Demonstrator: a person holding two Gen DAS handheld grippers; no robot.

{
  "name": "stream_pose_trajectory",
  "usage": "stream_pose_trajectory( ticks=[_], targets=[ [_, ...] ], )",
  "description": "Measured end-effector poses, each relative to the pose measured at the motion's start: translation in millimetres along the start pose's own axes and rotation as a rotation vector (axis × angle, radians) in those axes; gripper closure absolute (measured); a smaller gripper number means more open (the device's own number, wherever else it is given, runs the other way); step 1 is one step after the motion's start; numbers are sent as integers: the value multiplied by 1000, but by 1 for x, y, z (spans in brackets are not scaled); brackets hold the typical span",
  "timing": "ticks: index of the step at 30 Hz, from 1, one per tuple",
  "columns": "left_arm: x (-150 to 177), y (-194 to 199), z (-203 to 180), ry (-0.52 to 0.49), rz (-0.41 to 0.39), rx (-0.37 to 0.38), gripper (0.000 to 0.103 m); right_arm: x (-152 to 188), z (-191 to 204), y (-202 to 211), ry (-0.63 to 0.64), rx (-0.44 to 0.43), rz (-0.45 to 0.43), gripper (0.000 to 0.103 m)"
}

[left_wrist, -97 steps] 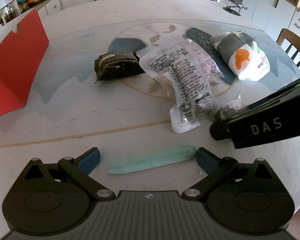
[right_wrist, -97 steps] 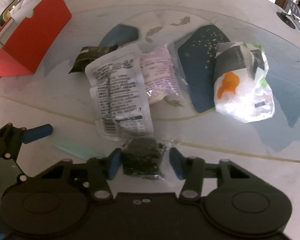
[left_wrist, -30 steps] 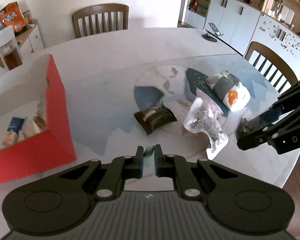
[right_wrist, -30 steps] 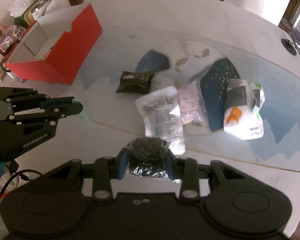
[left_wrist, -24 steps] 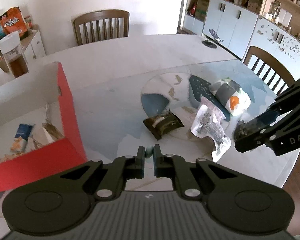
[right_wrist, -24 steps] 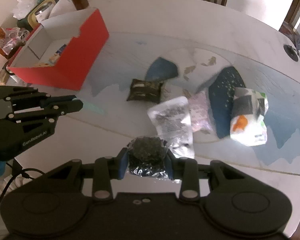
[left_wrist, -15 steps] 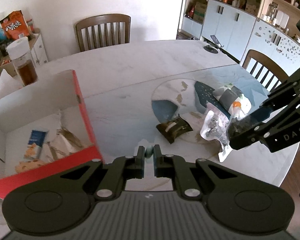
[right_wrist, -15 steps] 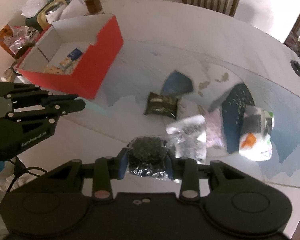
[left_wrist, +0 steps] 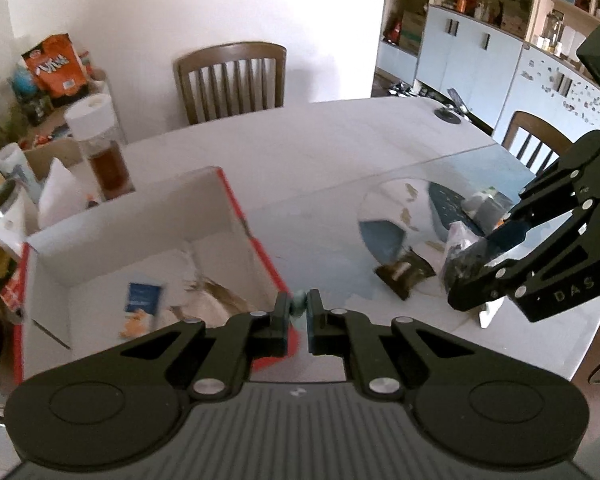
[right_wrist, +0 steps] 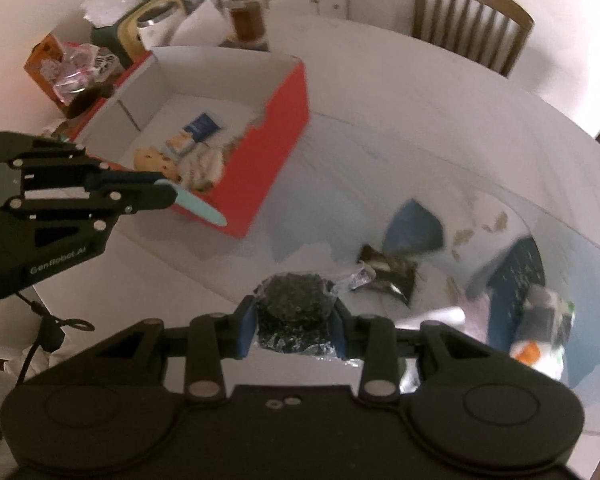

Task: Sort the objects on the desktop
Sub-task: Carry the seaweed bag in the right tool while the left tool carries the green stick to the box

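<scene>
Both tools are up off the counter (left_wrist: 332,148) with something in each. The left tool (left_wrist: 299,312) is pressed nearly together on a thin mint-green strip (right_wrist: 202,205), which sticks out past the fingertips right above the near corner of the red box (right_wrist: 276,148). From its own camera you only see the strip end-on as a little green blob between the pads.

The right tool (right_wrist: 294,320) is pinching a clear pouch of dark crumbly stuff (right_wrist: 296,300), jaws partway apart because the pouch fills the gap. It hangs over the counter, off to the right of the box.

The box is open-topped, white inside, with a blue-and-white packet (right_wrist: 202,126) and some other wrappers in it. Back on the counter there's a dark flat packet (right_wrist: 388,270), and a white bag with an orange mark (right_wrist: 540,340) near the right edge, a bit blurry.
</scene>
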State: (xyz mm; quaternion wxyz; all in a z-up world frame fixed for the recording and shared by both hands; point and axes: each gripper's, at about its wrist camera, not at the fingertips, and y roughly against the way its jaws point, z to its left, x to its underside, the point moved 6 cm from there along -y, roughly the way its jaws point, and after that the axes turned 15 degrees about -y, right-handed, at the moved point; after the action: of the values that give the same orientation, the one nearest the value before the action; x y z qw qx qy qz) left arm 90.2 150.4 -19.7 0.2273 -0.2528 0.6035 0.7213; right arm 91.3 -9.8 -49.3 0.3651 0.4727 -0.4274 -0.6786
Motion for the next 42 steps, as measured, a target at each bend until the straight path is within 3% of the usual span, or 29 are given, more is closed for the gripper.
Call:
stream_pose_trajectory(
  ticks=[21, 42],
  targets=[
    [3, 34, 103, 80, -42, -102, 97, -68, 90, -12, 161, -36, -58, 66],
    [45, -27, 180, 120, 105, -142, 97, -111, 135, -90, 218, -1, -24, 66]
  ],
)
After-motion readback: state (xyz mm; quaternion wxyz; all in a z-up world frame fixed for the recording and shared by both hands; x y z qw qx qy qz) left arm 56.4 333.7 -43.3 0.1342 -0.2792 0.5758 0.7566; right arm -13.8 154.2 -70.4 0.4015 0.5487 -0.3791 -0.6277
